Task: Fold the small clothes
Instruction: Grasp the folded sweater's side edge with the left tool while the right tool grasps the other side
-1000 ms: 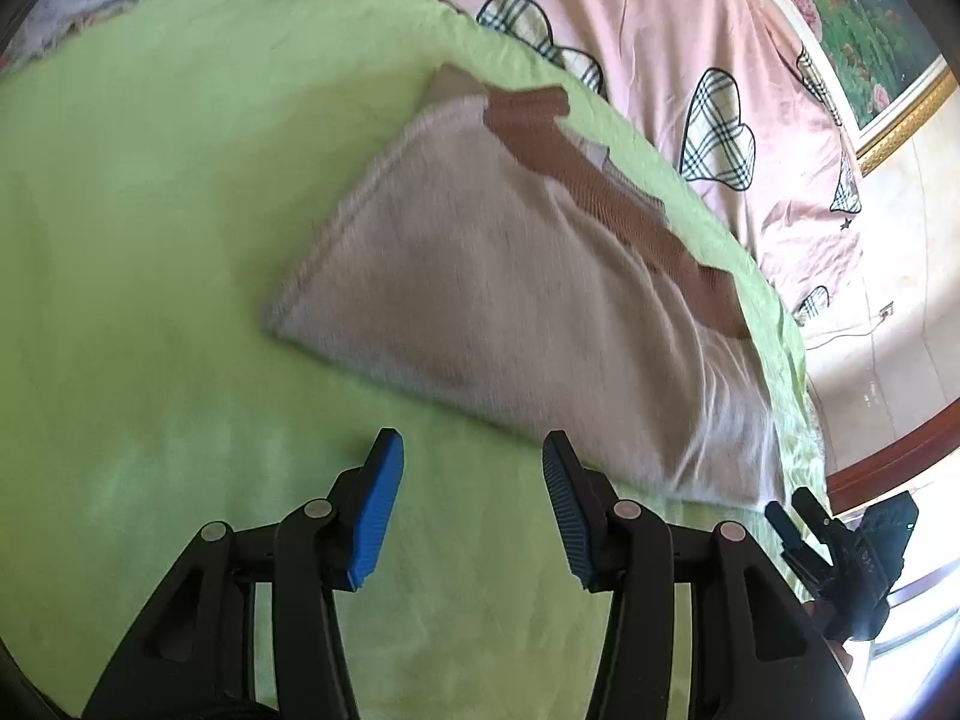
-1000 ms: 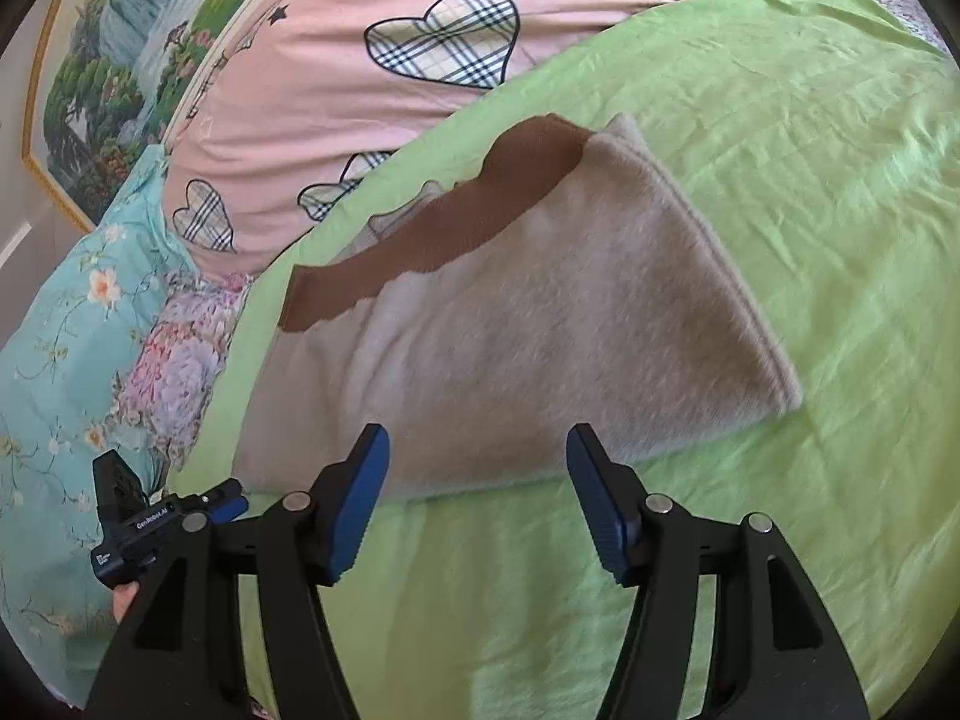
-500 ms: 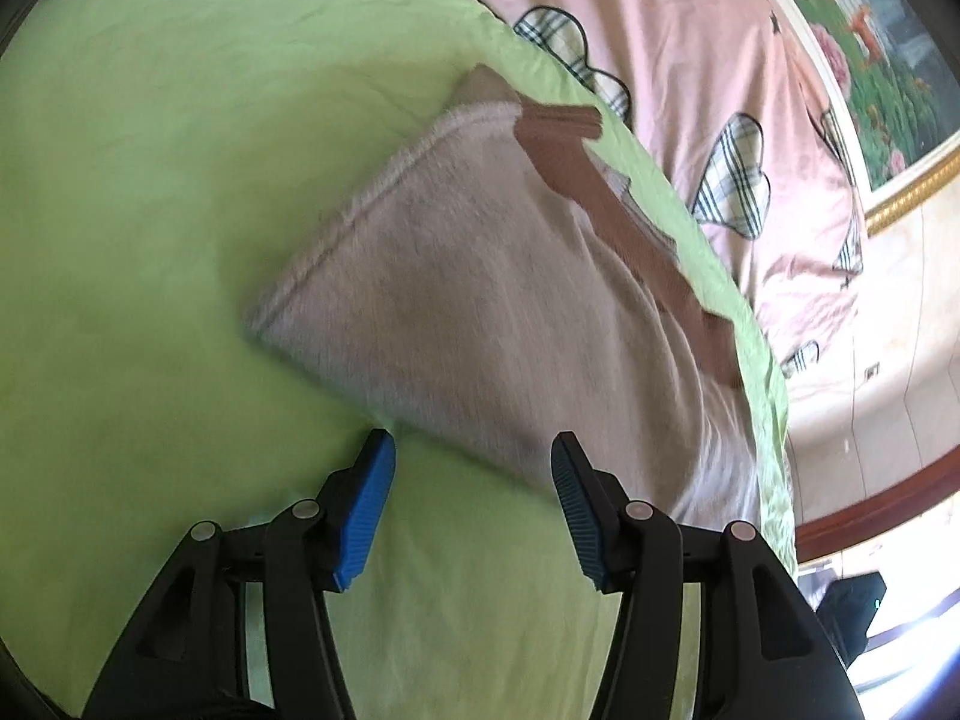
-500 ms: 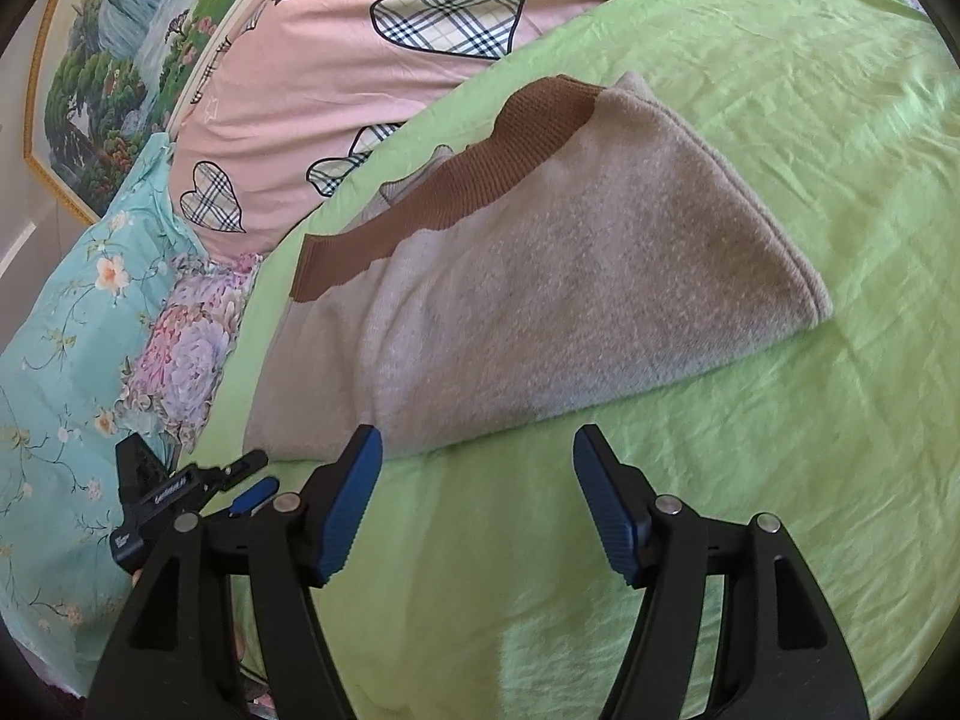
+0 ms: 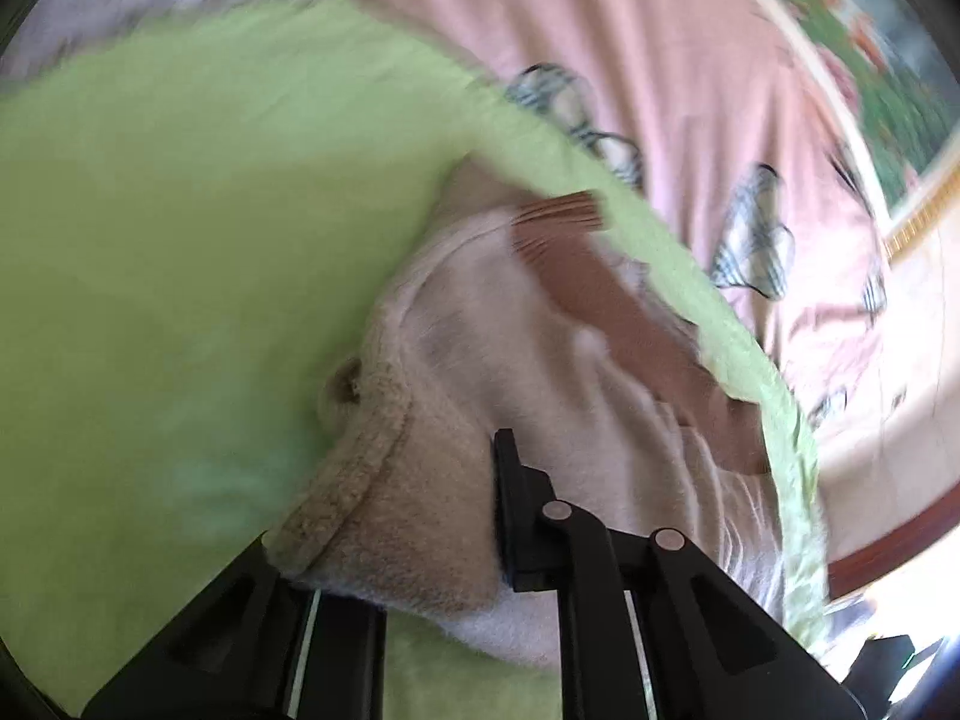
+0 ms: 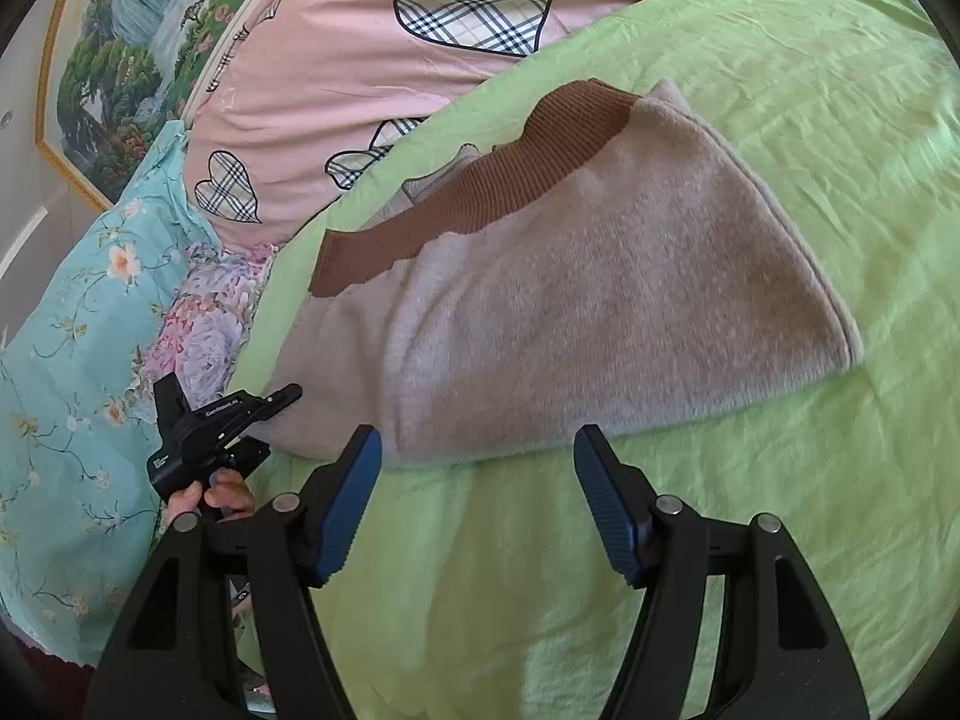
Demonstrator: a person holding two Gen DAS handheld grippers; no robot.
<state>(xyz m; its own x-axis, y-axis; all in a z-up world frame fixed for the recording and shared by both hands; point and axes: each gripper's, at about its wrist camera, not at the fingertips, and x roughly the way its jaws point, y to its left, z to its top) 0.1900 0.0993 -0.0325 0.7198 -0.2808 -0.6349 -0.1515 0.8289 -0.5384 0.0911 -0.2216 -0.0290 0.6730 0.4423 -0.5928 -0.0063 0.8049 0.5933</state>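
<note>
While the left gripper (image 5: pixel 420 516), having just closed, is pinching the garment (image 6: pixel 600 300) hem, its fold should be carried evenly; the right gripper (image 6: pixel 477 492) is being held spread.

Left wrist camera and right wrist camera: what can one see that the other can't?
Only the left wrist view shows the left gripper up close: its jaws have just been closing, and they are shut on the near edge of the fuzzy beige garment, bunching it up. Only the right wrist view shows the right gripper open over bare cloth, the teal floral pillow, and the hand holding the other gripper. Both show the garment with its brown ribbed band, the green blanket and the pink quilt with plaid hearts.
</note>
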